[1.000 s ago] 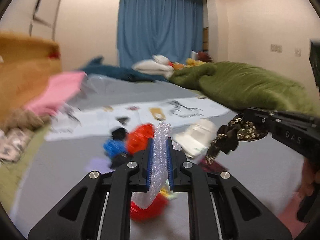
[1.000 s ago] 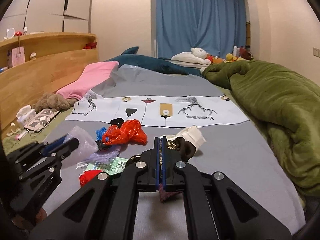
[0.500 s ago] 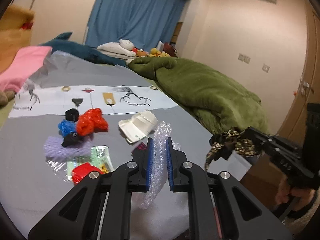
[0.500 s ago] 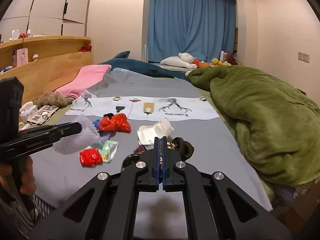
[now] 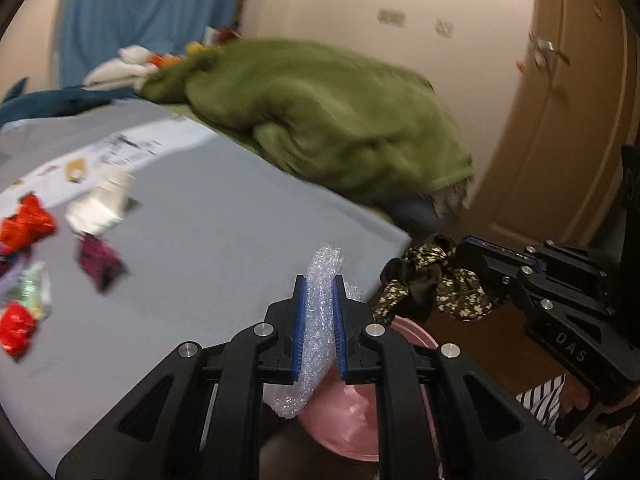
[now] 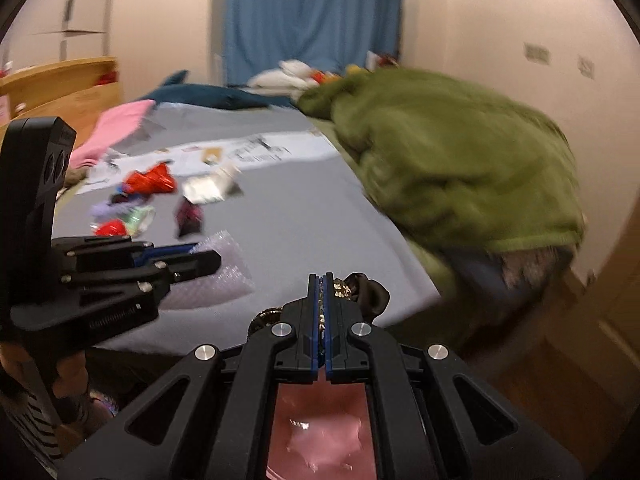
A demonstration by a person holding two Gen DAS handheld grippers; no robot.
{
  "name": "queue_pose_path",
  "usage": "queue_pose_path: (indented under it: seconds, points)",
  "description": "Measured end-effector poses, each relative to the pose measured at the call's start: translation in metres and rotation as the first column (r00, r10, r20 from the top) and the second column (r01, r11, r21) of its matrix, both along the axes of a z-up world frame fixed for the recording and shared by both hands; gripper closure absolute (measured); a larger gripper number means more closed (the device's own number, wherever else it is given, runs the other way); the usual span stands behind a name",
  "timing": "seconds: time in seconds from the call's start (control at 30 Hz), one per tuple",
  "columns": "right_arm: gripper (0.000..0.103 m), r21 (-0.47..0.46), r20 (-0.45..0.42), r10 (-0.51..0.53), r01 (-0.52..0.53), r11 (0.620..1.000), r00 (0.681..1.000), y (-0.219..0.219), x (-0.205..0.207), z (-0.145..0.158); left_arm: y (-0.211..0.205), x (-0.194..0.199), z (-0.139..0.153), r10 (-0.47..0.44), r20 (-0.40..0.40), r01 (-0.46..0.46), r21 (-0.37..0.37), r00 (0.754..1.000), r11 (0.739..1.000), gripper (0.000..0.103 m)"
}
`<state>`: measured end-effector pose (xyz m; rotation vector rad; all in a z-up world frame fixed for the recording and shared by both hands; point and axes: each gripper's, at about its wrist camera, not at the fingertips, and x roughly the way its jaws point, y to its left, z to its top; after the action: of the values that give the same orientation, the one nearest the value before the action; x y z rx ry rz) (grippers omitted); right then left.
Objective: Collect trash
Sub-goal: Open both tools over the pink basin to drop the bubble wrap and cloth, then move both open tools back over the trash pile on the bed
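My left gripper (image 5: 319, 280) is shut on a strip of clear bubble wrap (image 5: 320, 320), held past the bed's foot edge above a pink bin (image 5: 352, 412). My right gripper (image 6: 325, 278) is shut on a crumpled black and gold patterned wrapper (image 6: 362, 290), also above the pink bin (image 6: 320, 432). That wrapper shows in the left wrist view (image 5: 428, 284). Several pieces of trash lie on the grey bedsheet (image 5: 224, 240): a red wrapper (image 5: 26, 226), a white paper bag (image 5: 102, 204), a dark maroon packet (image 5: 98, 266).
A green blanket (image 5: 328, 120) is heaped on the bed's right side. A wooden door (image 5: 568, 100) stands right. A wooden headboard shelf (image 6: 60, 92) and pink cloth (image 6: 116, 128) lie at the left. Blue curtains (image 6: 312, 16) hang at the back.
Both grippers have swung right and back off the bed's foot edge with their pieces still held. The pink bin has come into view below them.
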<state>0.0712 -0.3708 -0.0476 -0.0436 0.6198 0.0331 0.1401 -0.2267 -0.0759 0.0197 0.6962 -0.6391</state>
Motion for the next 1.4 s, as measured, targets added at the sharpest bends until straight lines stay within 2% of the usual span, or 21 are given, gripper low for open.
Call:
queue_pose_path:
  seconds: [0.07, 0.17, 0.27, 0.33, 0.37, 0.4, 0.47, 0.57, 0.73, 0.87, 0.97, 1.13, 1.3, 1.4]
  points:
    - [0.101, -0.008, -0.029, -0.037, 0.037, 0.999, 0.999, -0.014, -0.003, -0.016, -0.021, 0.000, -0.013, -0.024, -0.022, 0.024, 0.030, 0.999, 0.999, 0.090]
    - [0.101, 0.046, -0.107, -0.066, 0.071, 0.996, 0.992, -0.032, -0.005, -0.042, -0.046, 0.000, -0.034, -0.059, -0.073, 0.063, 0.054, 0.996, 0.997, 0.090]
    - [0.099, 0.002, -0.186, -0.100, 0.102, 0.995, 0.978, -0.043, 0.000, -0.066, -0.064, 0.002, -0.054, -0.082, -0.118, 0.091, 0.076, 0.990, 0.993, 0.088]
    - [0.096, 0.028, -0.248, -0.117, 0.128, 0.991, 0.962, -0.054, 0.005, -0.080, -0.074, 0.004, -0.068, -0.082, -0.150, 0.098, 0.107, 0.985, 0.989, 0.064]
    - [0.086, 0.047, -0.302, -0.137, 0.158, 0.986, 0.943, -0.062, 0.009, -0.090, -0.077, 0.005, -0.076, -0.054, -0.162, 0.076, 0.137, 0.985, 0.988, 0.033]
    - [0.078, 0.048, -0.341, -0.152, 0.179, 0.983, 0.928, -0.065, 0.011, -0.096, -0.077, 0.008, -0.079, -0.027, -0.161, 0.052, 0.154, 0.987, 0.987, 0.018]
    - [0.058, 0.011, -0.374, -0.193, 0.213, 0.977, 0.907, -0.068, 0.011, -0.103, -0.076, 0.010, -0.084, 0.006, -0.164, 0.020, 0.159, 0.987, 0.987, 0.018]
    - [0.047, -0.022, -0.363, -0.225, 0.233, 0.972, 0.904, -0.069, 0.011, -0.103, -0.071, 0.016, -0.088, 0.012, -0.217, 0.025, 0.166, 0.976, 0.986, 0.018]
    - [0.036, 0.011, -0.317, -0.227, 0.243, 0.970, 0.921, -0.065, 0.011, -0.090, -0.058, 0.018, -0.074, 0.058, -0.153, -0.027, 0.198, 0.987, 0.980, 0.018]
    - [0.019, 0.067, -0.241, -0.197, 0.219, 0.974, 0.950, -0.054, 0.014, -0.068, -0.032, 0.023, -0.048, 0.138, -0.093, -0.116, 0.210, 0.986, 0.971, 0.018]
    - [0.016, 0.092, -0.173, -0.134, 0.152, 0.984, 0.976, -0.032, 0.017, -0.053, -0.005, 0.027, -0.031, 0.202, -0.071, -0.183, 0.211, 0.977, 0.960, 0.018]
    - [0.013, 0.126, -0.088, -0.030, 0.041, 0.991, 0.996, 0.007, 0.023, -0.036, 0.067, 0.019, 0.003, 0.333, -0.002, -0.328, 0.173, 0.943, 0.929, 0.018]
    - [0.010, 0.185, -0.010, 0.066, -0.063, 0.981, 0.998, 0.051, 0.029, -0.015, 0.139, 0.004, 0.028, 0.442, 0.066, -0.447, 0.172, 0.894, 0.878, 0.012]
    - [0.010, 0.201, 0.000, 0.101, -0.099, 0.975, 0.995, 0.078, 0.036, -0.005, 0.183, -0.007, 0.035, 0.505, 0.104, -0.516, 0.192, 0.857, 0.835, 0.012]
